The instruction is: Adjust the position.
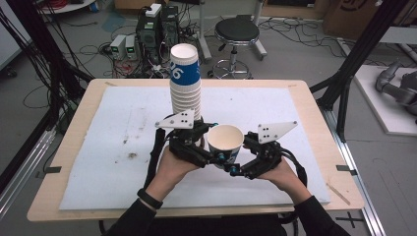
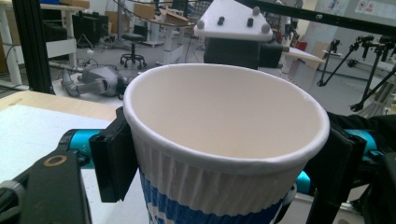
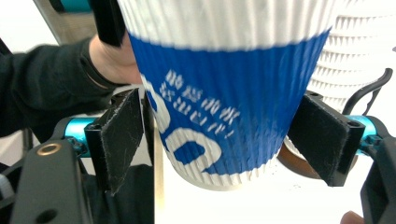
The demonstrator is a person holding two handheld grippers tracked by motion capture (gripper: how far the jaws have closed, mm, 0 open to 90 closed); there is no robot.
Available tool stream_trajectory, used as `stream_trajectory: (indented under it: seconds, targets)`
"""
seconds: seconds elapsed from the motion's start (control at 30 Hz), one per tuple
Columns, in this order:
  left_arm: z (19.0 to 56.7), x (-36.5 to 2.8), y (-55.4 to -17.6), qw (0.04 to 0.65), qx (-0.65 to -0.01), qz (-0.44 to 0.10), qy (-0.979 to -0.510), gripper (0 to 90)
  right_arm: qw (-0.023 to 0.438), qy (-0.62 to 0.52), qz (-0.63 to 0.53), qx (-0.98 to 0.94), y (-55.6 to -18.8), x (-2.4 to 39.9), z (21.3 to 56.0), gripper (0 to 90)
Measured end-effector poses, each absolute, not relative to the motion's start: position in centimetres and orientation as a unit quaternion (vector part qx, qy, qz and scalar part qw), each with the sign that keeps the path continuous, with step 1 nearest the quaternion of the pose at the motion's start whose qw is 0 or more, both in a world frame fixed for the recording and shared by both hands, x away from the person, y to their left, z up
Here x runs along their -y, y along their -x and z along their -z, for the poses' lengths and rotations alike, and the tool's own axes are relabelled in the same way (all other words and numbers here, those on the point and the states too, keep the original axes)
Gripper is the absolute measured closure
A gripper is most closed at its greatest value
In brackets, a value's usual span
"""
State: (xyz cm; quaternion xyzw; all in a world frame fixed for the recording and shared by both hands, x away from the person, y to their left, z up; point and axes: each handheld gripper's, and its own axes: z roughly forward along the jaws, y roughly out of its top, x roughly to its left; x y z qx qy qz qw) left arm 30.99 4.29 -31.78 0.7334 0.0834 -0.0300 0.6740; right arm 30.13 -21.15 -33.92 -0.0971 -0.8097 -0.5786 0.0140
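Single cup held upright just in front of the stack, on the person's side of it and a little to its right, mouth up, long axis vertical, lifted off the mat. Stack standing upright on the mat, apart from the cup.

Left gripper closed on the cup just under the rim: in the left gripper view the pads press the ribbed white wall on either side, blue band below. Clearly the nearer tool, and the one carrying the weight.

Right gripper lower down, around the blue band near the base. In the right gripper view the cup hangs between the jaws with a gap showing on both sides; pads off the wall. Open, holding nothing.

Looks like a handover done, left side now in charge. Next move likely turns on the cup axis staying parallel to the stack axis: stack behind and slightly left of the cup, so any nesting means up, back, then straight down. Right jaws to back away level first, without nudging the base.
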Motion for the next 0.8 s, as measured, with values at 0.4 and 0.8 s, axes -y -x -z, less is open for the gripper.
stream_trajectory:
  seconds: [0.4, 0.8]
  targets:
    - [32.08, -3.92, -30.96, 0.671, -0.081, 0.033, -0.737, 21.8, 0.032, 0.117, 0.598, 0.792, -30.22, 21.28, 33.78, 20.0]
    - [32.23, -3.74, -30.96, 0.674, -0.083, 0.04, -0.733, 20.9, 0.037, 0.115, 0.6, 0.791, -30.32, 21.23, 33.82, 25.0]
